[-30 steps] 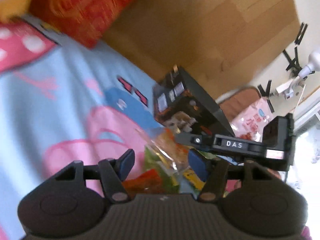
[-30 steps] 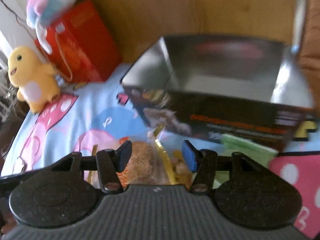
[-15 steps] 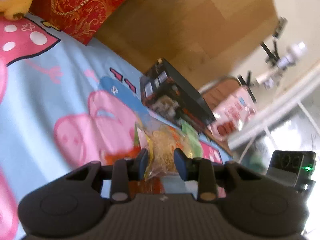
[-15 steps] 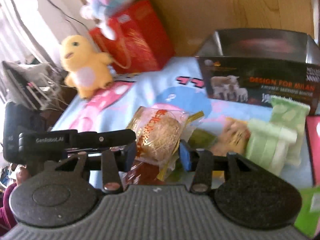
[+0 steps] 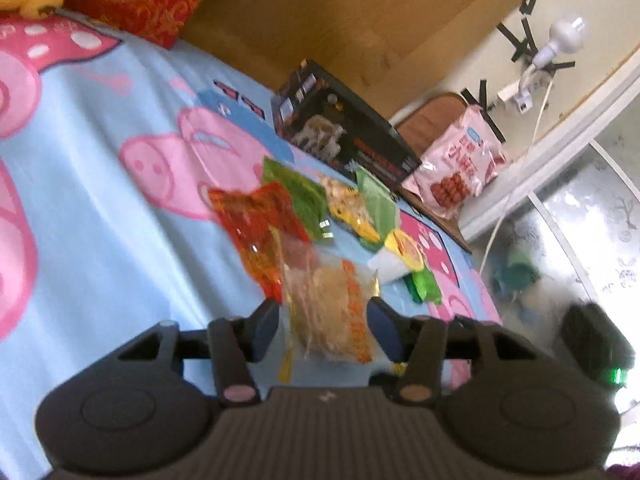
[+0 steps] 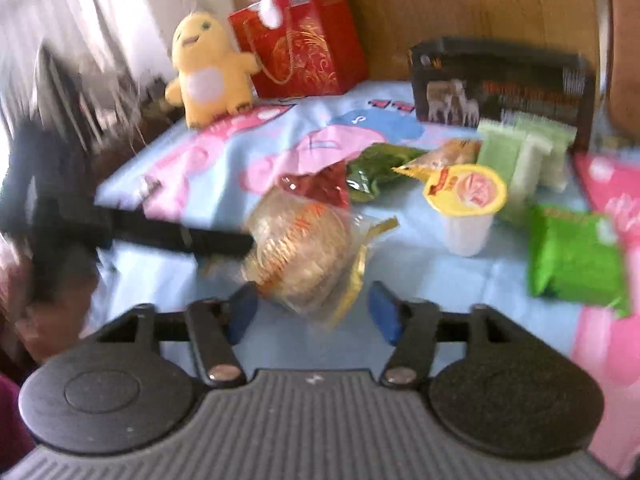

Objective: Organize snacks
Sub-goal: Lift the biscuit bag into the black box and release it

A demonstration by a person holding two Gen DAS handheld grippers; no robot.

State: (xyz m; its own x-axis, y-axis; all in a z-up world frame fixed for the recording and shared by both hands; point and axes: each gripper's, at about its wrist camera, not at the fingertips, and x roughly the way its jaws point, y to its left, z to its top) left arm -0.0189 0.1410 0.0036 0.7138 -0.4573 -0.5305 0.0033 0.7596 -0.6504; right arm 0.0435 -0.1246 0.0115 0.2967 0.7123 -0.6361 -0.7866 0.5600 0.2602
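Observation:
A clear packet of golden snack point(image 5: 328, 312) point(image 6: 300, 252) sits between the blue pads of both grippers, over the blue cartoon blanket point(image 5: 100, 200). My left gripper point(image 5: 324, 326) is opening, with a thin gap at each pad. My right gripper point(image 6: 312, 314) is opening too, its pads well apart from the packet. One of the left gripper's fingers point(image 6: 208, 240) reaches the packet's left side in the right wrist view. Beyond lie a red packet point(image 5: 256, 216), green packets point(image 5: 300, 196), a yellow-lidded cup point(image 6: 464, 196) and a black box point(image 6: 500, 88).
A bright green packet point(image 6: 576, 256) and pale green packets point(image 6: 520, 156) lie at the right. A red gift bag point(image 6: 304, 56) and a yellow plush toy point(image 6: 208, 72) stand at the back left. A pink bag point(image 5: 456, 168) leans by the wooden headboard.
Both grippers have pulled back from the black box toward the near side of the blanket. The left jaws closed on the clear packet, and now both sets of jaws have spread off it.

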